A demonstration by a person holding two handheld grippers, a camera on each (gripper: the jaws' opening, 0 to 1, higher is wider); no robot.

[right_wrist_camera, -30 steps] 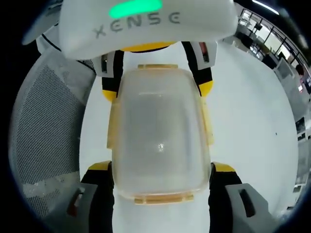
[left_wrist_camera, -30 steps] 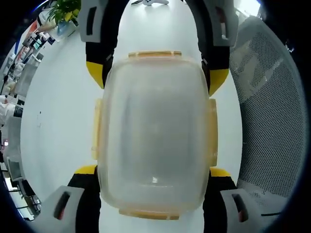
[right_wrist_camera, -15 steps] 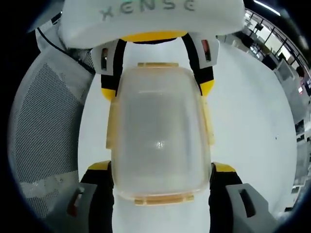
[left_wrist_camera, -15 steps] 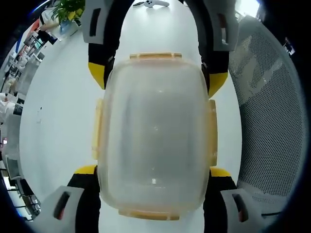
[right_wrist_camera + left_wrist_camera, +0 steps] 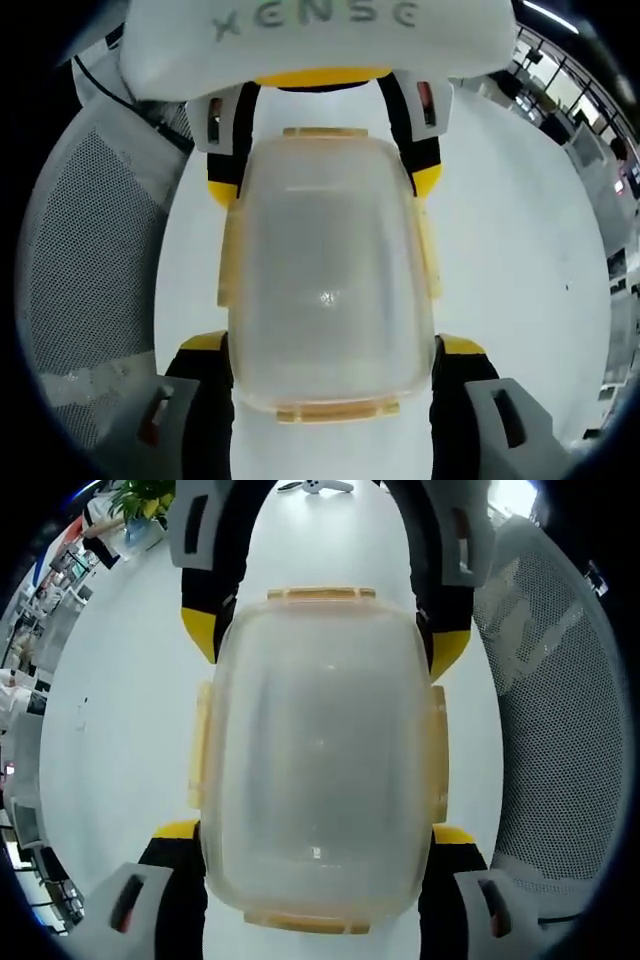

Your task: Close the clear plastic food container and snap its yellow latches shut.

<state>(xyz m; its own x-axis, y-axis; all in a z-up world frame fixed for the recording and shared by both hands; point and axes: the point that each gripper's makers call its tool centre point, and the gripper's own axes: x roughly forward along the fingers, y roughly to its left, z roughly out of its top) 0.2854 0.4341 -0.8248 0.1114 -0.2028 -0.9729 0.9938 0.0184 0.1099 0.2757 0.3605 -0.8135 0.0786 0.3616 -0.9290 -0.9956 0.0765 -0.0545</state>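
Note:
A clear plastic container point(image 5: 318, 750) with its lid on lies on a white table point(image 5: 120, 700), and yellow latches point(image 5: 320, 593) show along its edges. I cannot tell whether the latches are snapped down. My left gripper point(image 5: 315, 832) grips the near end, a yellow-tipped jaw pressed against each long side. My right gripper point(image 5: 325, 640) comes in from the top and clamps the far end the same way. In the right gripper view the container point(image 5: 328, 290) sits between my right gripper point(image 5: 335, 345) at the bottom and my left gripper point(image 5: 325, 185) at the top.
A grey mesh chair point(image 5: 560, 710) stands beside the table, and is also seen in the right gripper view point(image 5: 90, 260). A potted plant point(image 5: 135, 500) and a small white object point(image 5: 315, 485) sit at the far end of the table. Office furniture point(image 5: 590, 120) lies beyond.
Both views have shifted very slightly. The container and both grippers hold as before.

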